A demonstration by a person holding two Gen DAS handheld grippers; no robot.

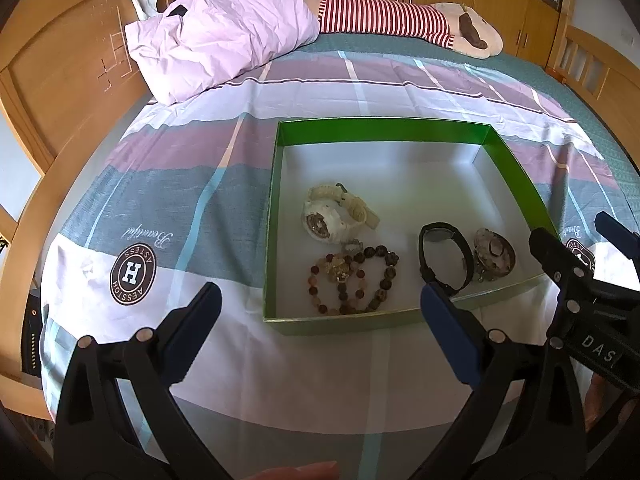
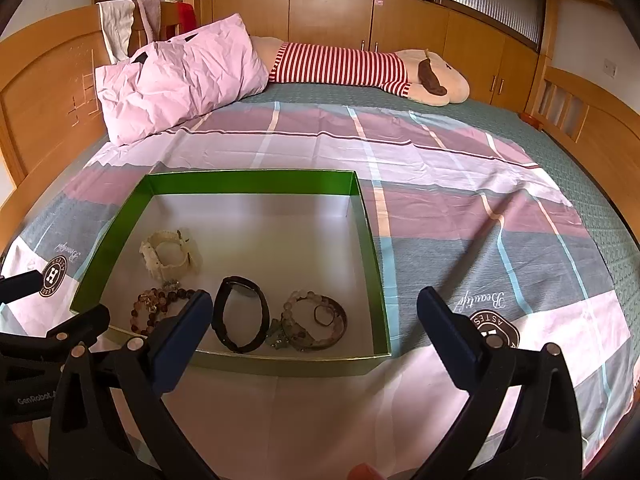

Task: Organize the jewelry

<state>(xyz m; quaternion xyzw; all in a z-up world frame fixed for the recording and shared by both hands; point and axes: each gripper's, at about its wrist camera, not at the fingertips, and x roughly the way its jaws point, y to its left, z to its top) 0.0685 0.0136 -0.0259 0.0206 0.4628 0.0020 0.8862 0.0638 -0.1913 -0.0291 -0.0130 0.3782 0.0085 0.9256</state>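
Both grippers spread wide, empty: left gripper [image 1: 320,316], right gripper [image 2: 316,314]. Green box [image 1: 384,125] on bed just beyond the fingers. Jewelry bunched in its near half: white watch [image 1: 332,216], bead bracelets [image 1: 356,280], black band [image 1: 444,256] standing on edge. Right gripper seems nearer the band.

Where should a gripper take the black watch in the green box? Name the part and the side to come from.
Grip the black watch by its strap, probably at the near arc of the loop, coming down from above with one finger inside the loop and one outside. The band lies as an open oval on the floor of the green box, so the strap gives a thin edge to pinch. The right gripper is open and nearest.
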